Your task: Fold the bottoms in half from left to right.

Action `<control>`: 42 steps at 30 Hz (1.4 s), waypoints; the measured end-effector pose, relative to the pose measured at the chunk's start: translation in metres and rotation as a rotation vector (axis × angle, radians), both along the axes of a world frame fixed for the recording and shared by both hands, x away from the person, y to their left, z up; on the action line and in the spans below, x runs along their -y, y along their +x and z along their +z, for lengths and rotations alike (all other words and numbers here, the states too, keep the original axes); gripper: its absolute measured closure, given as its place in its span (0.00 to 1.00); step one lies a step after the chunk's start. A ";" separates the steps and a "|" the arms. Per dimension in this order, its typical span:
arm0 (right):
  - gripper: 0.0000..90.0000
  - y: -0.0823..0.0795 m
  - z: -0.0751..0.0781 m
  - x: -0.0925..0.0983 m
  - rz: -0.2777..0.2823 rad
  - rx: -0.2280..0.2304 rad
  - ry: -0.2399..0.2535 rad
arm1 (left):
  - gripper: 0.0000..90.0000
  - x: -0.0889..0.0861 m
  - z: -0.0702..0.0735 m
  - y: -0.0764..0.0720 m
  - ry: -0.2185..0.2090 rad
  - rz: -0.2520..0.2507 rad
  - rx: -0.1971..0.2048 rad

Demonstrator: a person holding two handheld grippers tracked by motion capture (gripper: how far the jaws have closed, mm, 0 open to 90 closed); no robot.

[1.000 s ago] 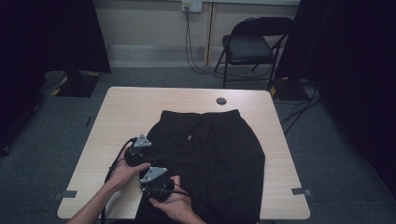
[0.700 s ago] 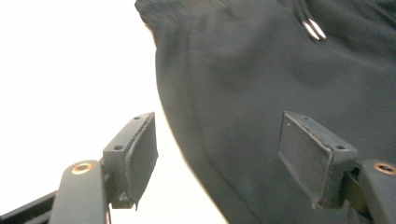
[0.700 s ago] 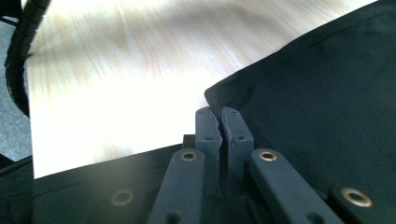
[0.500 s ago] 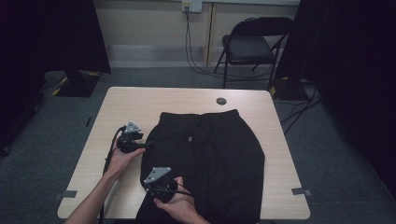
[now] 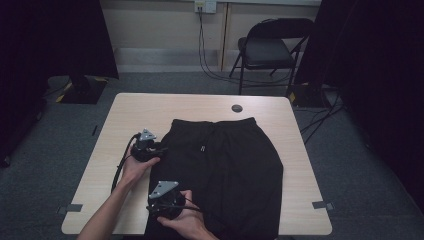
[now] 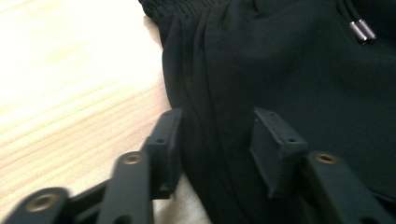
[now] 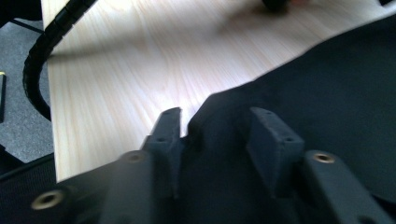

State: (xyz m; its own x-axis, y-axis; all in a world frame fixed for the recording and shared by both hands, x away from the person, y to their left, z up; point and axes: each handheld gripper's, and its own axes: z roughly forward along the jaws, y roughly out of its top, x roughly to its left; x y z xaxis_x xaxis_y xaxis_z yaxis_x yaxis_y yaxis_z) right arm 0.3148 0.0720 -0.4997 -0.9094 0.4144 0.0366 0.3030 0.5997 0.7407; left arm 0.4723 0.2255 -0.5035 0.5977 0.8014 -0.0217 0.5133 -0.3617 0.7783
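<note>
Because the black shorts (image 5: 225,175) lie flat with their long axis running from the near table edge at six o'clock up to the waistband at twelve o'clock, both grippers work along the garment's left side seam, and that seam is what the coming move turns on.

Nearest the person, the right gripper (image 5: 165,202) sits at the hem end, at about seven o'clock of the garment. In the right gripper view its jaws have just been opening; they stand partly spread with a raised corner of the dark cloth (image 7: 219,116) between them, the pads not visibly pressing on it.

Farther up, at about nine o'clock of the shorts, the left gripper (image 5: 150,149) rests at the seam below the waistband. In the left gripper view its jaws have just been closing; they straddle the folded side edge (image 6: 201,121), one jaw over the bare table (image 6: 70,93), the other over the cloth, with gaps showing at both pads, so no pinch yet.

Beyond it lie the gathered waistband and the drawstring tips (image 6: 362,31), at one o'clock from the left gripper.

The seam lies straight ahead of the left gripper, so that hand seems the better placed to grip first. The cloth is limp and would likely sag if lifted by one point.
</note>
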 end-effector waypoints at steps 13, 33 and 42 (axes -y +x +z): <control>0.70 0.008 0.000 -0.017 -0.049 0.031 -0.018 | 0.97 -0.001 0.002 0.005 -0.049 -0.044 -0.061; 0.99 0.013 0.050 0.016 -0.071 0.032 0.112 | 0.98 -0.019 0.039 0.007 -0.233 0.005 -0.039; 0.99 0.014 0.079 0.021 -0.070 0.022 0.185 | 0.98 -0.024 0.063 0.008 -0.314 0.006 -0.013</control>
